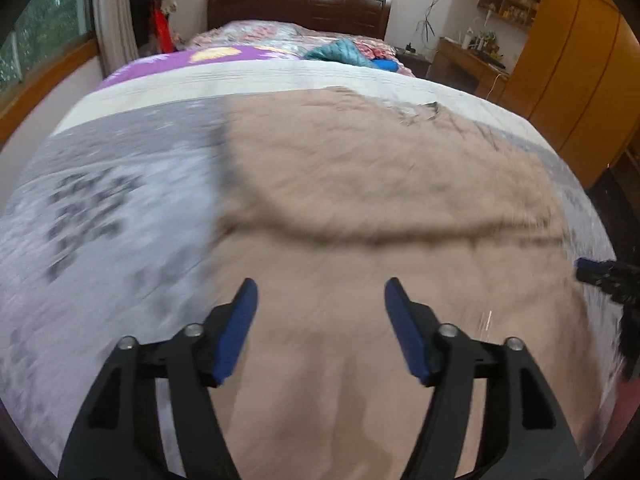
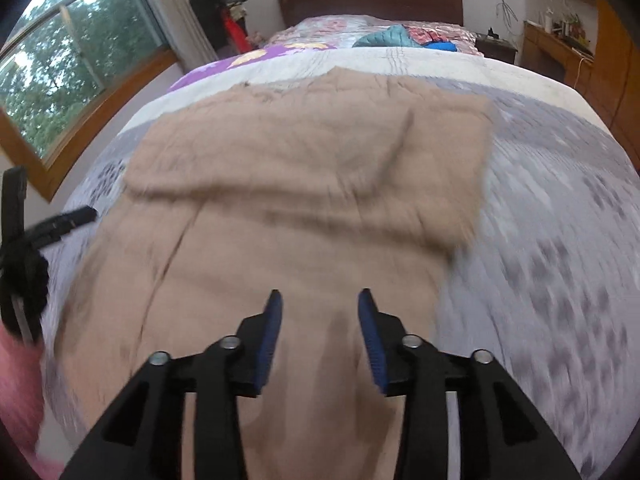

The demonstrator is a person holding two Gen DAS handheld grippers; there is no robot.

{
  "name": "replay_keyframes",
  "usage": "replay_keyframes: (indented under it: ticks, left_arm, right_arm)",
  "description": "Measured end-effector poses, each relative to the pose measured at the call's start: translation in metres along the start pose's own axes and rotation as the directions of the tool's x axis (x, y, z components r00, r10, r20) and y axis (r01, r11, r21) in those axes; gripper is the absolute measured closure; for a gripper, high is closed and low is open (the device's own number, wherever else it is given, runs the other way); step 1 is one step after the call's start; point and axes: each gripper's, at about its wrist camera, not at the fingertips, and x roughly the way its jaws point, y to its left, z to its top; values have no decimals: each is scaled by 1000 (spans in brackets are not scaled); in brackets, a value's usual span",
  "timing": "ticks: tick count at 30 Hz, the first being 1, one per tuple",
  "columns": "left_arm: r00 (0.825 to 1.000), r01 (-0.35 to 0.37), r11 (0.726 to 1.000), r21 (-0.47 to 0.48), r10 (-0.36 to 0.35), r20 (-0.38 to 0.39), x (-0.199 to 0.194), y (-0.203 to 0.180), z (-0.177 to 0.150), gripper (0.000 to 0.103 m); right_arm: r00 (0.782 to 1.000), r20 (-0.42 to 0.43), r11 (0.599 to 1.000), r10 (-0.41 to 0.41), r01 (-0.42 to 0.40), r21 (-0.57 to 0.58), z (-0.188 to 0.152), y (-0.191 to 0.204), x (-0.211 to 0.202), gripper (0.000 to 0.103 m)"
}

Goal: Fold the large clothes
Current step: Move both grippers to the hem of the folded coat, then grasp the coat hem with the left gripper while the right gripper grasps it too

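Claws [image 1: 320, 286] [image 2: 319, 296] apart, tan garment [image 2: 304, 168], quilt [image 2: 560, 208]

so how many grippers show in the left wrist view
2: the left gripper at bottom centre, fingers apart over the tan garment, and the right gripper poking in at the right edge.

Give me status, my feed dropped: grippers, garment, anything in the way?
Left gripper open, empty. Right gripper open, empty. Tan garment flat on bed, far part folded over. Nothing on the garment.
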Motion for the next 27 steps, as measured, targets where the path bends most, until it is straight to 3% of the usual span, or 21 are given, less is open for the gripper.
replay_keyframes:
  ticks: [6,11,14,16,20,22,25,27]
  left_arm:
    - [998,-52,996,-65,49,-45,-54,58,-93,28]
    - [995,36,978,-205,-54,-86,-54,83,-149,28]
    - [995,55,967,-250,-75,-73,-51,85,-163,27]
    - [996,55,972,-230,-71,-61,-52,78,-166,27]
    - [983,152,964,-219,-170,-65,-51,67,-167,26]
    - [981,162,961,-225,-182,-70,-47,63,-169,27]
    - [989,113,972,-204,-129,-66,-48,56,-170,48]
    - [986,137,963,-231,-155,-62,-50,55,-172,75]
  right_arm:
    - [1000,7,998,22,-23,57,-95,-11,-45,43]
    - [998,-9,988,64,-62,139,-142,-19,-51,42]
    - [996,-16,980,87,-82,183,-157,-27,-49,42]
    - [995,-13,975,98,-94,201,-160,-34,-47,42]
    - [988,9,959,156,-154,239,-161,-43,-45,42]
    - [987,12,961,157,-156,229,-161,-42,-45,46]
    - [987,5,961,158,-155,231,-161,-39,-42,60]
    - [987,2,963,159,-155,220,-160,-35,-43,71]
